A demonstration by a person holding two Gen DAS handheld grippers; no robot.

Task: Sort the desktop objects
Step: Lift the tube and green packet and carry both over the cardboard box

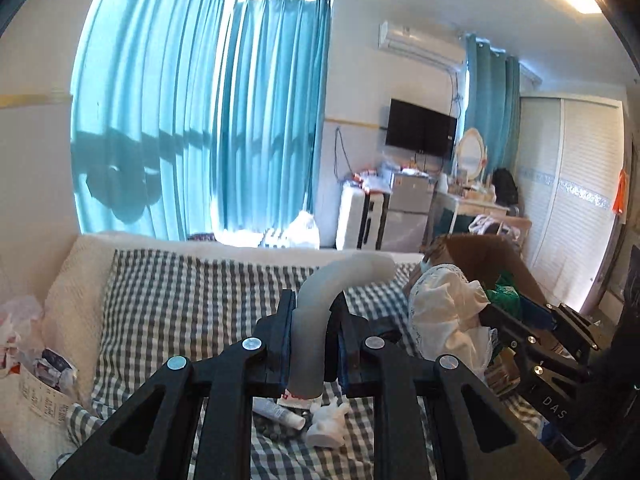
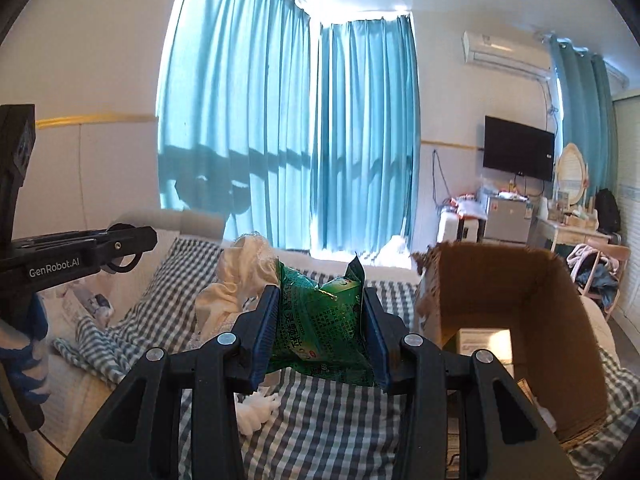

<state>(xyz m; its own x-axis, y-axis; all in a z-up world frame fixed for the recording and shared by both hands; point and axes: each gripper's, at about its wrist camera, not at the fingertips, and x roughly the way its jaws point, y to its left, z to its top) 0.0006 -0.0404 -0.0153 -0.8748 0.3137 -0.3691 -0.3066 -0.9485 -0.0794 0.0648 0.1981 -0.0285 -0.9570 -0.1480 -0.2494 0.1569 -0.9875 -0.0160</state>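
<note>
My left gripper (image 1: 313,308) is shut on a curved grey tube (image 1: 320,304) and holds it up above the checked cloth (image 1: 192,300). My right gripper (image 2: 320,300) is shut on a green packet (image 2: 320,328), held just left of an open cardboard box (image 2: 520,320). A white cloth (image 2: 240,276) hangs beside the packet on its left. In the left wrist view the right gripper (image 1: 532,344) shows at right with the white cloth (image 1: 444,312). Below the tube lie a small white tube (image 1: 278,412) and a white figurine (image 1: 328,426).
The box holds a pale carton (image 2: 484,340). Crumpled paper and wrappers (image 1: 36,360) lie at the far left on a white blanket (image 1: 76,304). Blue curtains, a TV and a cluttered dresser stand behind. The white figurine also shows in the right wrist view (image 2: 256,412).
</note>
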